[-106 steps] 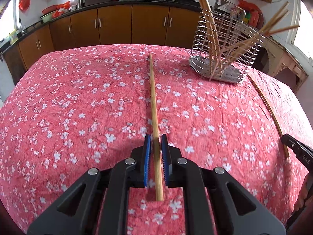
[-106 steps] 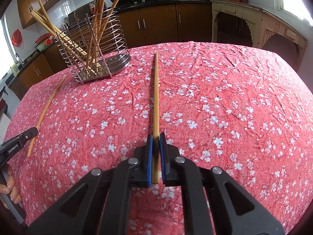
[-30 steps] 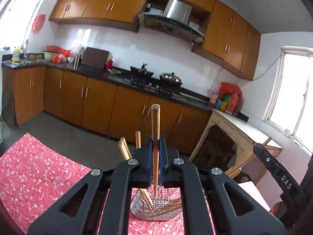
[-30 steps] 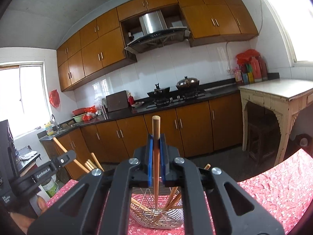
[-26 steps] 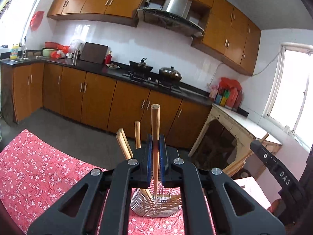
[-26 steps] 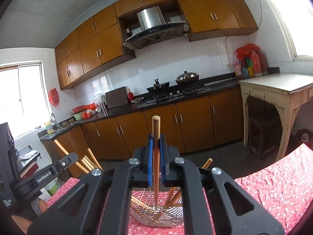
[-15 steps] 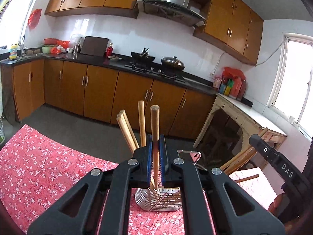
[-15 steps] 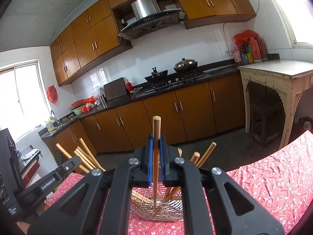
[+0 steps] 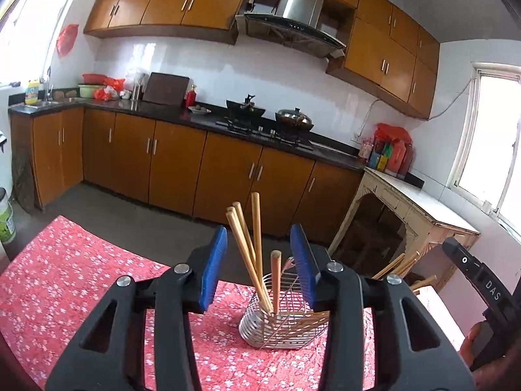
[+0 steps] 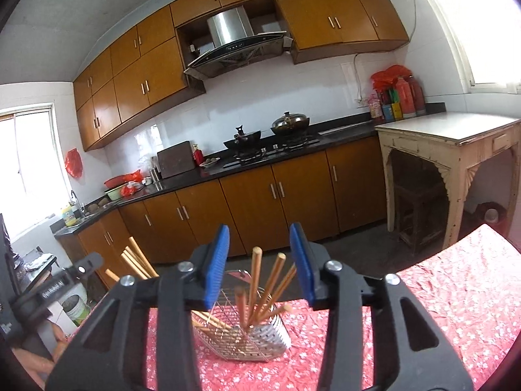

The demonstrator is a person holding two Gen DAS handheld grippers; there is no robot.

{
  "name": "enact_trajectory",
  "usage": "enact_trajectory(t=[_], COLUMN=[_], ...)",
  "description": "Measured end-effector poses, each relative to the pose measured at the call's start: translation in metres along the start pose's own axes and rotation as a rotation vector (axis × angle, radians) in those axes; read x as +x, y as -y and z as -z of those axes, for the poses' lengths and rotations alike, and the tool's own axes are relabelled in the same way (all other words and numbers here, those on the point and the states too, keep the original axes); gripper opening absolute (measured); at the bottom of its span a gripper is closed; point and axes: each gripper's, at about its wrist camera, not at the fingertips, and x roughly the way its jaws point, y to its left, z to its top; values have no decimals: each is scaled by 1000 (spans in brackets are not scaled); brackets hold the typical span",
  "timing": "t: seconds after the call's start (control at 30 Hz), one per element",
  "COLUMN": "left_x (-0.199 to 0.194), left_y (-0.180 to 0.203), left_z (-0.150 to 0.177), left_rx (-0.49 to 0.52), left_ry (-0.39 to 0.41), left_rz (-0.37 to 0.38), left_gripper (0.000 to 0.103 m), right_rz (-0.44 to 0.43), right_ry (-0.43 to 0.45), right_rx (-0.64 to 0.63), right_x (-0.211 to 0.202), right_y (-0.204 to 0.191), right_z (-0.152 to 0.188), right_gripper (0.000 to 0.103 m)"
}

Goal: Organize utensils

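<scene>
A wire utensil basket (image 9: 283, 325) stands on the table with the red flowered cloth (image 9: 65, 286). Several wooden chopsticks (image 9: 257, 238) stand in it. One chopstick (image 9: 275, 280) stands upright in the basket just below my left gripper (image 9: 259, 262), which is open and empty above the basket. In the right wrist view the basket (image 10: 254, 335) holds several chopsticks (image 10: 254, 277), and my right gripper (image 10: 259, 260) is open and empty above it. Each gripper shows at the edge of the other's view.
Brown kitchen cabinets (image 9: 169, 169) and a black counter with a stove run behind the table. A worn cream side table (image 10: 456, 150) stands at the right. A white bucket (image 10: 76, 309) sits on the floor at the left.
Both grippers opened and let go of their chopsticks, which dropped into the wire basket. Earlier both lifted chopsticks off the cloth and brought them over the basket.
</scene>
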Motion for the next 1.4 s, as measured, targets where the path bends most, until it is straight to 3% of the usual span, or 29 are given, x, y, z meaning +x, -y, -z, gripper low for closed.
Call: enact_trajectory(t=[0.2, 0.37, 0.5, 0.53, 0.6, 0.73, 0.87, 1.07, 1.4], left_x=[-28, -44, -58, -62, -71, -91, -108, -128, -142], left_y=[-7, -17, -24, -24, -25, -23, -18, -22, -28], left_z=[6, 16, 28, 32, 39, 66, 96, 129, 149], left_rx=[19, 46, 97, 114, 157, 254, 311, 277, 217], left_ry=[18, 12, 16, 22, 37, 58, 51, 45, 59], left_rz=[-13, -34, -73, -82, -99, -116, -113, -99, -113], left_gripper=[50, 58, 75, 81, 91, 101, 101, 101, 101], right_rz=[41, 45, 54, 58, 85, 116, 109, 122, 66], right_ry=[-3, -7, 8, 22, 51, 64, 48, 35, 25], right_rx=[-36, -60, -76, -80, -105, -179, -223, -263, -280], right_x=[-24, -45, -63, -71, -87, -113, -135, -153, -166], right_y=[-3, -7, -11, -12, -17, -31, -40, -42, -44], right_z=[7, 18, 28, 32, 43, 71, 105, 144, 177], right_gripper=[49, 63, 97, 99, 99, 99, 99, 99, 99])
